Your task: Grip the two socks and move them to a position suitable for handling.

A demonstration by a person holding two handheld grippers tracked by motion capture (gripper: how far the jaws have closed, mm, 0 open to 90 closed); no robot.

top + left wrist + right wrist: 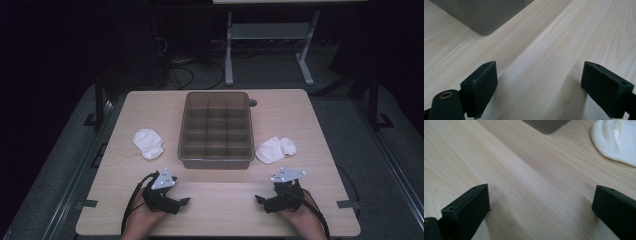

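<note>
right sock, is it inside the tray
No, the right sock lies on the table just beside the tray, whose compartments look empty.

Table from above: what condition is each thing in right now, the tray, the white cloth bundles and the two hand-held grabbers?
Divided tray: upright, compartments look empty.
Left white bundle: crumpled, lying left of the tray.
Right white bundle: crumpled, lying right of the tray.
Left gripper: open, holding nothing.
Right gripper: open, holding nothing.

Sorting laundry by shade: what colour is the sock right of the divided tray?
White, a bunched soft fabric sock; it shows best in the right gripper view.
</note>
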